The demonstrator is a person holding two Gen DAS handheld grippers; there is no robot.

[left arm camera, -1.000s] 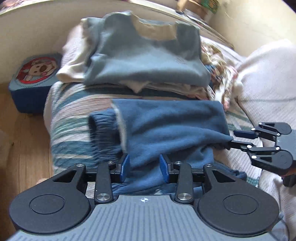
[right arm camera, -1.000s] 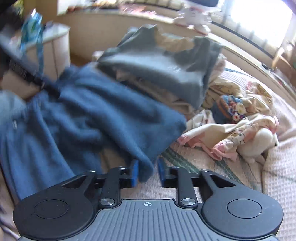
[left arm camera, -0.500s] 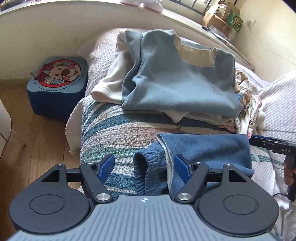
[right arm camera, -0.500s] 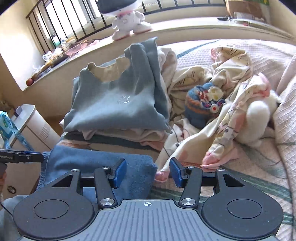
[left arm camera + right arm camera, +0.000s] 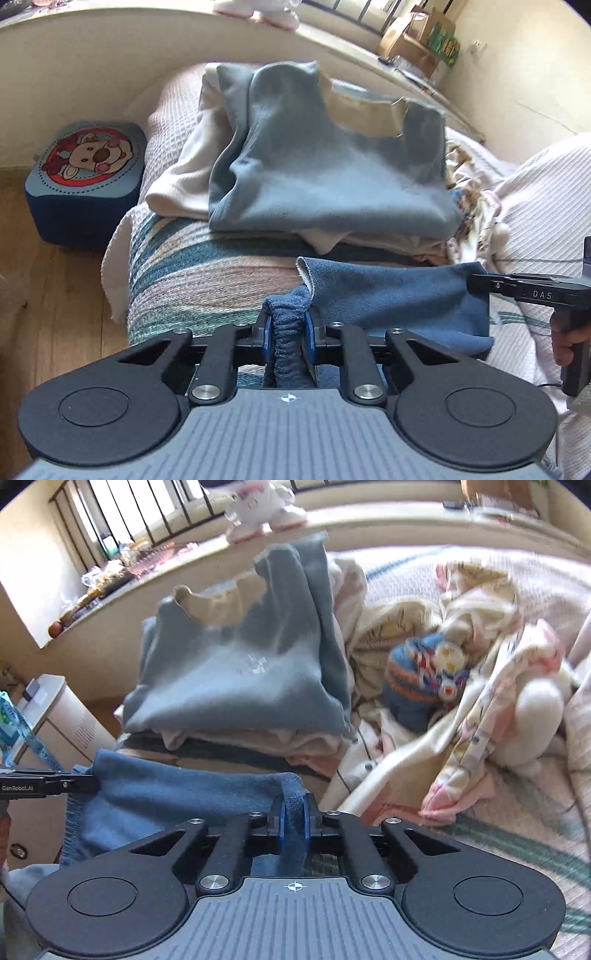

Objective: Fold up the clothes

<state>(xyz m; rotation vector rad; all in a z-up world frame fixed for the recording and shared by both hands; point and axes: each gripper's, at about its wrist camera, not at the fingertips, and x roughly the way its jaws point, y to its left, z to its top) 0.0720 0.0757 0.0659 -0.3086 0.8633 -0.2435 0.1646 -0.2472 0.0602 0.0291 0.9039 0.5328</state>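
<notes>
At the far left, beside the bed, a blue cushion stool point(image 5: 83, 173) sits on the wooden floor, printed with a cartoon bear in a red ring. Your left claw point(image 5: 288, 334) is pressed together on the ribbed cuff of the dark blue garment point(image 5: 391, 299), which lies across the striped blanket point(image 5: 207, 273) at the near edge of the bed. Just behind it sits the stack of folded clothes point(image 5: 325, 177), a grey-blue sweater with a tan collar lining on top. Further right, your right claw point(image 5: 294, 818) pinches the garment's other corner; in the left view its side reads "DAS". In the right view, the left tool at the garment's far edge reads "GenRobot.AI". To the right of the stack lies a loose heap of unfolded clothes point(image 5: 476, 709), cream and pink, with a striped knitted piece point(image 5: 421, 679) among them. A white toy figure point(image 5: 262, 506) stands on the ledge behind, blurred.
</notes>
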